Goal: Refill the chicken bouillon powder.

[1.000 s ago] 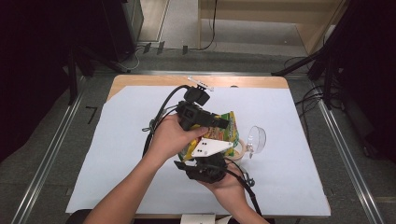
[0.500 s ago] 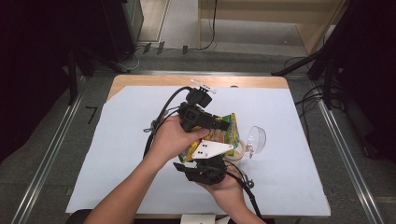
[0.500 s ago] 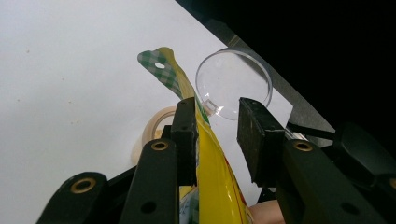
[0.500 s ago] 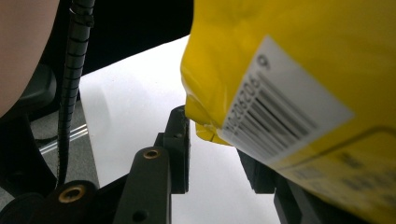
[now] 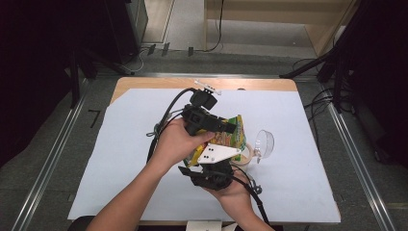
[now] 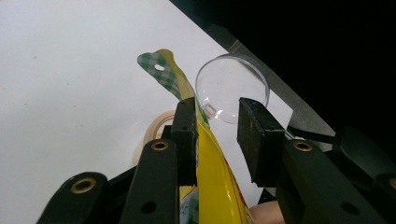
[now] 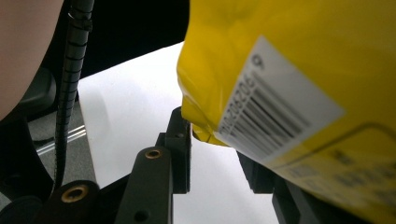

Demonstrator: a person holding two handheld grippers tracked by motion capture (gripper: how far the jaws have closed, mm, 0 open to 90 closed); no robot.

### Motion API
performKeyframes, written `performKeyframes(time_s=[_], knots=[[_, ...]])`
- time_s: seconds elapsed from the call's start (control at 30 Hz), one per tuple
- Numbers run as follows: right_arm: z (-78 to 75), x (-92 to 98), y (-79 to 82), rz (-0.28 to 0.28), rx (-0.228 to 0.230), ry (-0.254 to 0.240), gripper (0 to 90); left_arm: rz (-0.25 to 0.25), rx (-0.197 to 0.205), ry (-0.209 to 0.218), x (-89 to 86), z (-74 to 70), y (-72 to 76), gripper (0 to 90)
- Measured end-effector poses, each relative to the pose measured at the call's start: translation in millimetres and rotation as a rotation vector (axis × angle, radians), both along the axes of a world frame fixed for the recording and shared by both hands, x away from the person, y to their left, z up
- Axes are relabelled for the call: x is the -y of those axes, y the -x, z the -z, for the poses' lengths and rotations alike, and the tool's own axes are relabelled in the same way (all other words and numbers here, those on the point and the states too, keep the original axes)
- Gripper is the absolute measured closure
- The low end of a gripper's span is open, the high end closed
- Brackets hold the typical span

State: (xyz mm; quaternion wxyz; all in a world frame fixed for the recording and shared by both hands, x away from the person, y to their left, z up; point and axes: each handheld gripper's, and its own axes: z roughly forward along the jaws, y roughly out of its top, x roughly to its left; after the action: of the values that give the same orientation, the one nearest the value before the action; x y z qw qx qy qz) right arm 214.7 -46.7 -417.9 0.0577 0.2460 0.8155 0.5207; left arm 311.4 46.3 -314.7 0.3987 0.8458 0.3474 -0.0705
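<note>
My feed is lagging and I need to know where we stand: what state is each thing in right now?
Snack bag: lifted off the table, tilted over the cup, between both pairs of fingers.
Cup: upright on the table, lid off.
Clear lid: off the cup, beside it.
Left gripper: one finger against the bag, the other apart from it.
Right gripper: at the bag's corner, grip unclear.

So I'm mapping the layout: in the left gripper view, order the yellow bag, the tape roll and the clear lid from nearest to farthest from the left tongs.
1. yellow bag: between the left tongs, against the left-hand pad.
2. tape roll: on the white sheet just beyond the left-hand pad.
3. clear lid: beyond the tips, toward the table's edge.
The roll and lid are close to call.
</note>
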Motion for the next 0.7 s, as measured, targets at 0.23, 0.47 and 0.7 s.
performKeyframes(time_s=[0.23,0.47,0.7], knots=[[6.3,-1.0,1.1,-0.019,-0.003,-0.010,61.1,0.016,-0.010,-0.015,1.0,3.8,-0.2,69.3],[9.8,-1.4,2.5,-0.033,-0.002,-0.008,57.3,0.022,-0.027,-0.018,-2.5,6.5,-0.2,69.7],[13.4,-0.8,2.5,-0.045,-0.022,-0.021,54.6,0.028,-0.044,-0.033,-4.3,9.4,0.8,71.2]])
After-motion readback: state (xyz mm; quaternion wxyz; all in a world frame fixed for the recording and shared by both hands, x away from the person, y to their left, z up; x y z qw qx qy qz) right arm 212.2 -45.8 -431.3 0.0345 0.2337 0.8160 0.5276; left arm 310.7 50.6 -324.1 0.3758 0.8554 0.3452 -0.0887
